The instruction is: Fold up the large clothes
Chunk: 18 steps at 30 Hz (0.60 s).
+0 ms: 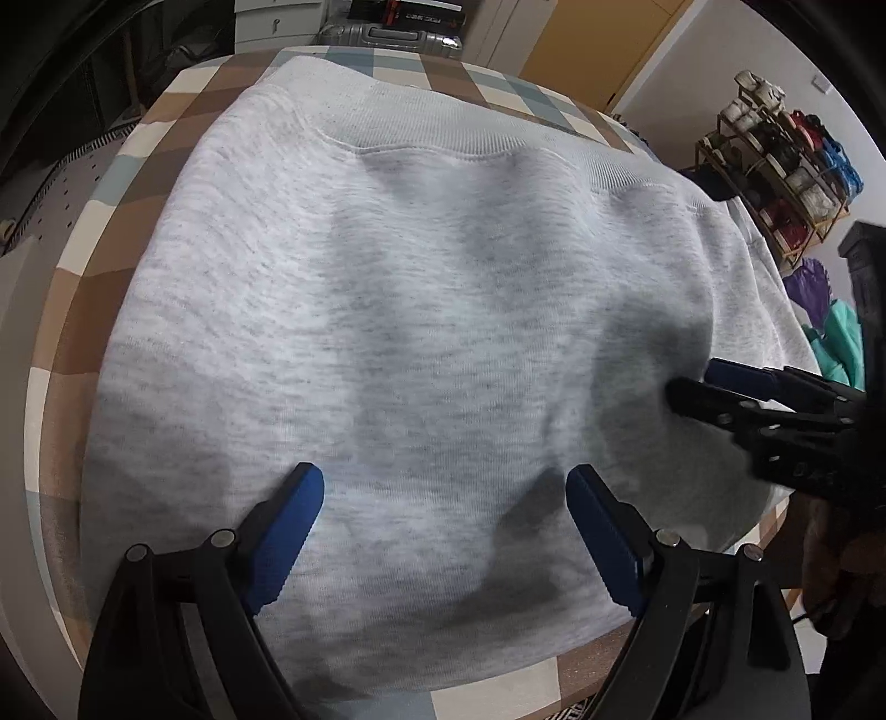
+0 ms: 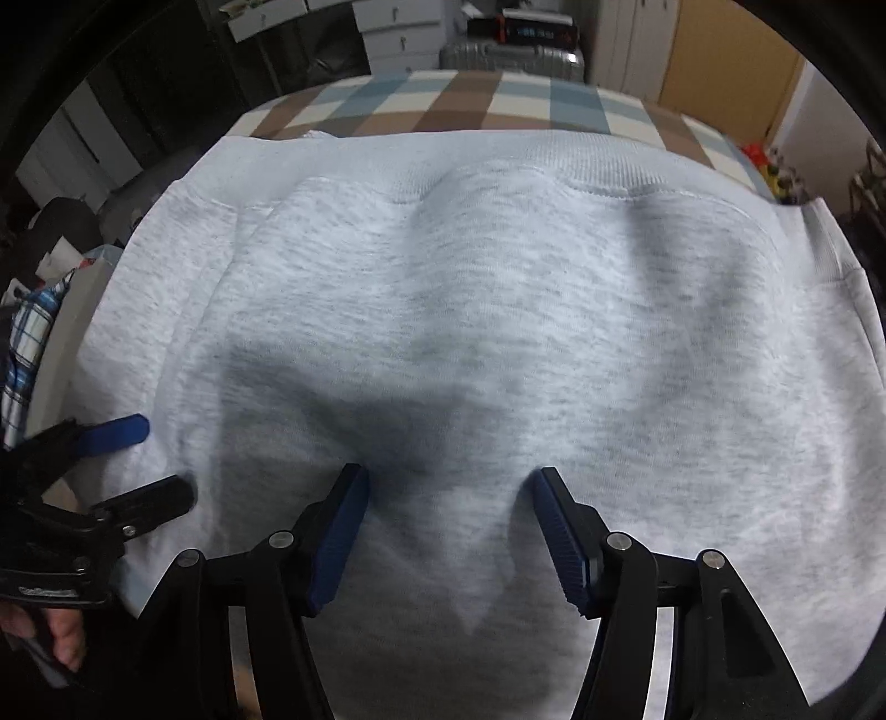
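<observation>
the gray sweatshirt (image 1: 421, 332) lies spread flat on the checked table (image 1: 72, 310), covering most of it. the left gripper (image 1: 443, 487) hangs over its near edge with its jaws wide apart and nothing between them. the right gripper (image 2: 451, 482) is just beside it, jaws partly apart over the cloth, not pinching it.

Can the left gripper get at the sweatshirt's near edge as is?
Probably yes: left gripper is open right over the sweatshirt, with nothing between it and the fabric; right gripper sits off to the side.

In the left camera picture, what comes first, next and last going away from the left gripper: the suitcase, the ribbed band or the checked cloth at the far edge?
From the left gripper:
1. Ribbed band, on the sweatshirt's far side.
2. Checked cloth, beyond it.
3. Suitcase, behind the table.
</observation>
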Tool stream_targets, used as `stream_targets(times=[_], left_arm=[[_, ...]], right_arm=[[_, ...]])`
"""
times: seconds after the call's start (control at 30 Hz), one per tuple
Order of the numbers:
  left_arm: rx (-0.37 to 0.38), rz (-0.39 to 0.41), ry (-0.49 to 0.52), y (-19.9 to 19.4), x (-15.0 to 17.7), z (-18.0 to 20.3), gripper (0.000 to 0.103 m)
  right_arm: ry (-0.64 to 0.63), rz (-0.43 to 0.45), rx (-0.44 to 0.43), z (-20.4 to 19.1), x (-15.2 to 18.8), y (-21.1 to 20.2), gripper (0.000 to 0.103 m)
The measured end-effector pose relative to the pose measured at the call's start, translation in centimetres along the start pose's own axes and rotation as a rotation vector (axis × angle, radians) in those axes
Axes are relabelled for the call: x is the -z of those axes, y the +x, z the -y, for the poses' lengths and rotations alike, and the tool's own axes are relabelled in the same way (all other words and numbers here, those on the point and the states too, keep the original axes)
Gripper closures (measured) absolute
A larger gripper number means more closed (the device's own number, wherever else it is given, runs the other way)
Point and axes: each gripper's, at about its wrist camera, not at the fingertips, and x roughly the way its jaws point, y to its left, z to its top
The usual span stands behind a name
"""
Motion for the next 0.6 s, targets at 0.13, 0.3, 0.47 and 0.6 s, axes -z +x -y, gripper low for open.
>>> stream_targets(times=[0.13, 0.3, 0.47, 0.6], left_arm=[[0.006, -0.008, -0.015, -0.2, 0.1, 0.0, 0.016], [-0.008, 0.010, -0.030, -0.5, 0.0, -0.4, 0.016], [0.029, 0.012, -0.065, -0.5, -0.1, -0.8, 0.016], [0.011, 0.013, -0.065, -0.5, -0.3, -0.1, 0.016]], right_arm=[[-0.036, 0.112, -0.002, -1.1, -2.8, -2.7, 0.059], [-0.084, 0.006, 0.107, -3.3, -5.3, 3.0, 0.067], [-0.212, 0.010, 0.220, -5.2, -5.0, 4.1, 0.070], [-0.145, 0.073, 0.095, -1.6, -5.4, -0.1, 0.079]])
